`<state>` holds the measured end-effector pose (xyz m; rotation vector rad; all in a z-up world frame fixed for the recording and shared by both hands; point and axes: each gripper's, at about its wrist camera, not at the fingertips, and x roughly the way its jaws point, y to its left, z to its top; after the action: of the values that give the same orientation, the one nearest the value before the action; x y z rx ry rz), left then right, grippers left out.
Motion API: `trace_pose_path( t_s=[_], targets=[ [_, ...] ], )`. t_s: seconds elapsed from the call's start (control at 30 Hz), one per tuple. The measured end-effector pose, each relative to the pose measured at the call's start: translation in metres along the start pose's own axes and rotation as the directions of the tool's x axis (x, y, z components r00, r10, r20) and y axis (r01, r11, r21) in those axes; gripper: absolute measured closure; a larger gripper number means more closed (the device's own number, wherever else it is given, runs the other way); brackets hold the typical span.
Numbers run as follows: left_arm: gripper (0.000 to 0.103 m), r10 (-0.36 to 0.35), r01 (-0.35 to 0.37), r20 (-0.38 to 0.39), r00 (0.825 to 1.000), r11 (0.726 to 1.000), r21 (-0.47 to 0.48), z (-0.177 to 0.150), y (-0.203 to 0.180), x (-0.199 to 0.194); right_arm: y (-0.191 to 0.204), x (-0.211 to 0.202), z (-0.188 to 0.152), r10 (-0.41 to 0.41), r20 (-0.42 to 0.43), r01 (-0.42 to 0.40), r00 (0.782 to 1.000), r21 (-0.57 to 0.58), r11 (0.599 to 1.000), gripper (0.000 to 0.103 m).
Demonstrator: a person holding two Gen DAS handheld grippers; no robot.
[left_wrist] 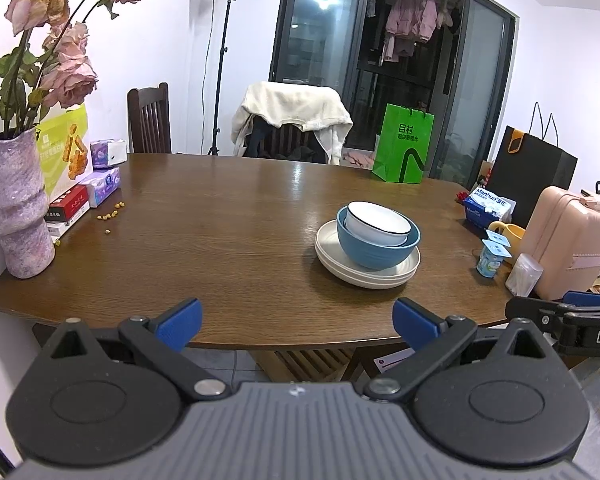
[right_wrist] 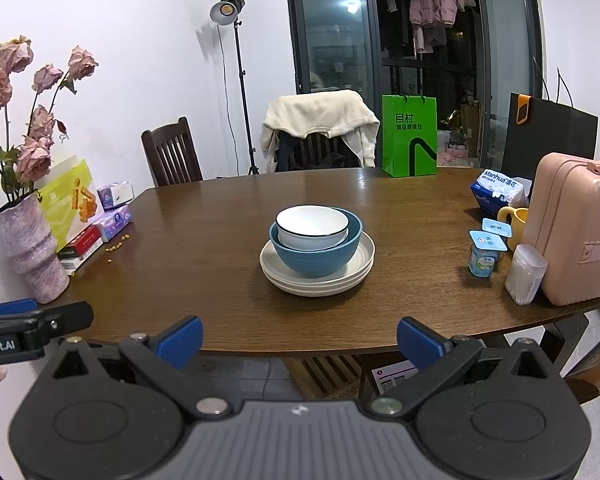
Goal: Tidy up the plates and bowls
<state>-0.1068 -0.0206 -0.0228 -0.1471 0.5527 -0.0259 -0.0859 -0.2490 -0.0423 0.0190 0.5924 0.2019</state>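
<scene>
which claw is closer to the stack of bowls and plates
Right, though only slightly. The right claw faces the stack almost straight on from the table's near edge; the left claw sits further left, with the stack ahead and to its right. Both are open and empty.

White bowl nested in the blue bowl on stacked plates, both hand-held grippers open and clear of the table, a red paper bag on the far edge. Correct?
No: the paper bag is green, as the right wrist view shows.

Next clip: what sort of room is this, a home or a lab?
Most likely a home dining room. A wooden table holds stacked bowls on plates, dining chairs stand around it, and laundry hangs behind a glass door. The studio lamp suggests it is set up for recording.
</scene>
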Motion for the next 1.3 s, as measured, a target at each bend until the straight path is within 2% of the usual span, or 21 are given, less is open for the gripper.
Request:
trace_pose_path(
  t_s=[1.3],
  targets=[
    [0.0,0.03,-0.03,0.006,1.0,1.0,0.005,-0.0018,-0.0003,-0.0055,0.0059,-0.0031,-0.0019,0.018,0.003,-0.018,1.0,0.0,1.0,0.0]
  ],
)
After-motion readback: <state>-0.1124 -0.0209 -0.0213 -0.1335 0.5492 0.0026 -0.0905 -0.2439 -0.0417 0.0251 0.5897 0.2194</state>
